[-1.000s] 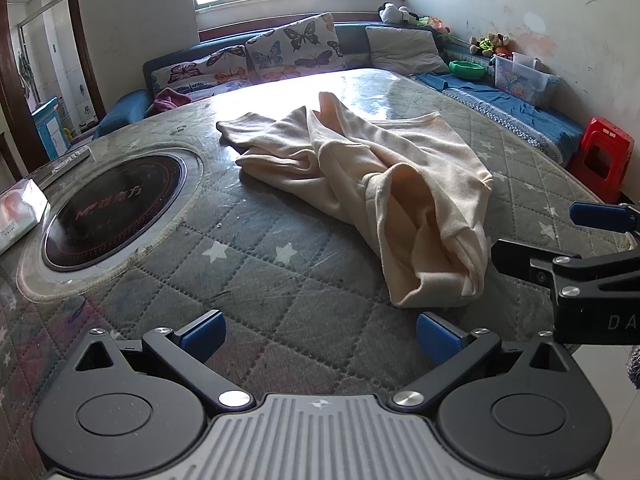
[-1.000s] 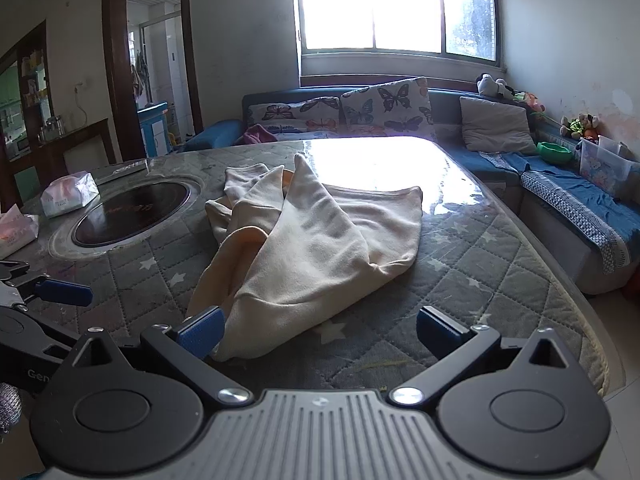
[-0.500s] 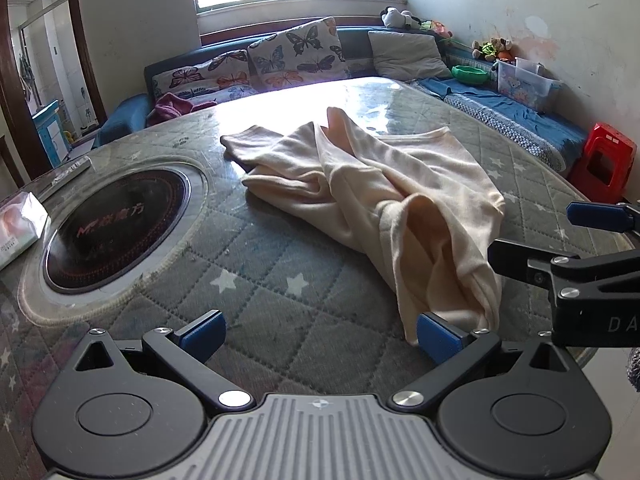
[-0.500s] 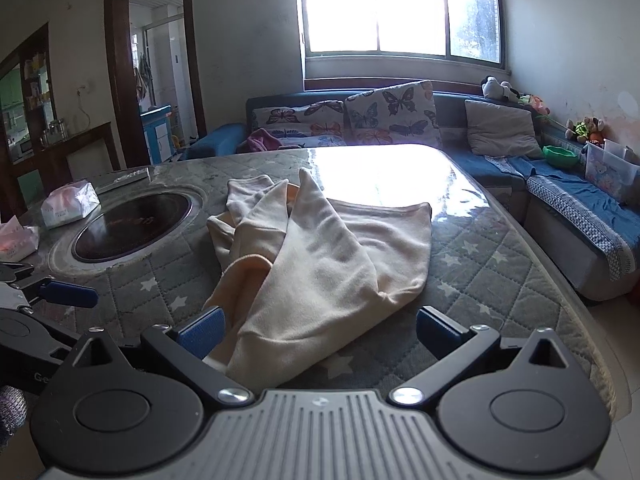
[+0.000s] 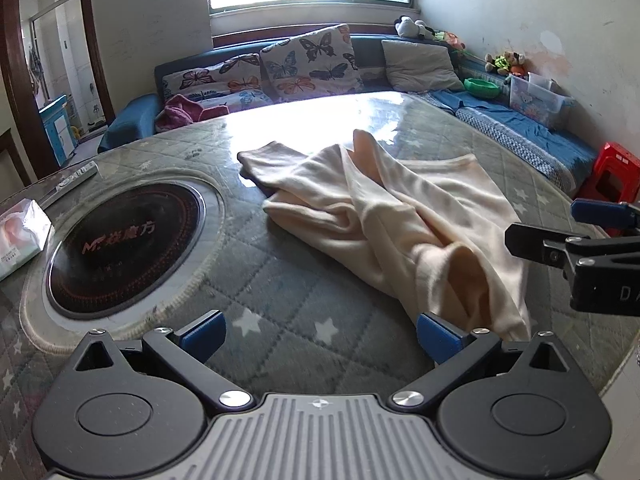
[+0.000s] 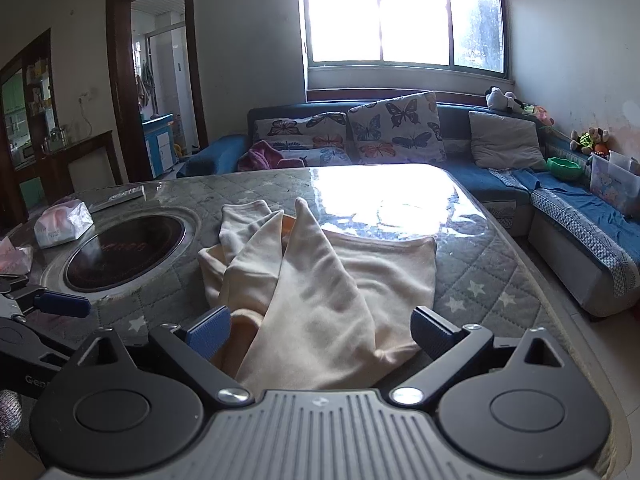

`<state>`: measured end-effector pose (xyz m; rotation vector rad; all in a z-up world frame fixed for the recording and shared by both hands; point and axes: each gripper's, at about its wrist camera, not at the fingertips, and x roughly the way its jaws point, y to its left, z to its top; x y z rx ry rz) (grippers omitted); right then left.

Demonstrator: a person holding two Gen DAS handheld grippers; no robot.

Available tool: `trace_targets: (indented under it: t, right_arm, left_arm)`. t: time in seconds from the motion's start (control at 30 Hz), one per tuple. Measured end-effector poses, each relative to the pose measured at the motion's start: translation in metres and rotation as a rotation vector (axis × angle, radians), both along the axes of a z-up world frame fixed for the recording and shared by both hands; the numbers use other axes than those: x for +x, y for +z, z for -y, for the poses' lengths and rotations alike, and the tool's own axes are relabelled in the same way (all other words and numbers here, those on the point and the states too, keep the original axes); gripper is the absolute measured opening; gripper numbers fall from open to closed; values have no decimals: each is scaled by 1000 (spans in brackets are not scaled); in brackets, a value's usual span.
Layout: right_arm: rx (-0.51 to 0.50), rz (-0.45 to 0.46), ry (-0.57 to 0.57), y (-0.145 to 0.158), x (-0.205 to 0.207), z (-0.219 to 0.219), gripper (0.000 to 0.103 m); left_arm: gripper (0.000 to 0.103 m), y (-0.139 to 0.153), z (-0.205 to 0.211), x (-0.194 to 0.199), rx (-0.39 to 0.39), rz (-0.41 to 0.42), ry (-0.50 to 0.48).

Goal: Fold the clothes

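Quilted desk bearing soft, limp cream garment; left gripper and right gripper spread wide, approaching its near hem for grasping.

We're in a home living room — a blue corner sofa runs under a bright window, stacked with butterfly-print cushions and a plain grey one. Soft toys sit along the ledge, a red plastic stool stands by the wall. Up front, a round table with a quilted star cover and a built-in hotplate — tissue pack beside it, doorway beyond.
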<state>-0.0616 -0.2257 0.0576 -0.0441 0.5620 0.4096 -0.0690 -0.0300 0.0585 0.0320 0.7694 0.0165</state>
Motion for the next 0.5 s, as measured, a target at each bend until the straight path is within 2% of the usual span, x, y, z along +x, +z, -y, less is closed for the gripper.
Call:
trace_targets:
  t: [0.33, 0.43, 0.5]
  right_arm:
    - [2, -35, 31, -3, 53, -5, 83]
    - [10, -60, 46, -5, 73, -8, 79]
    - [7, -67, 52, -6, 87, -11, 74]
  left_arm:
    - [102, 10, -16, 36, -34, 38, 2]
    - [97, 10, -17, 54, -51, 36, -9]
    - [88, 9, -18, 67, -63, 35, -16]
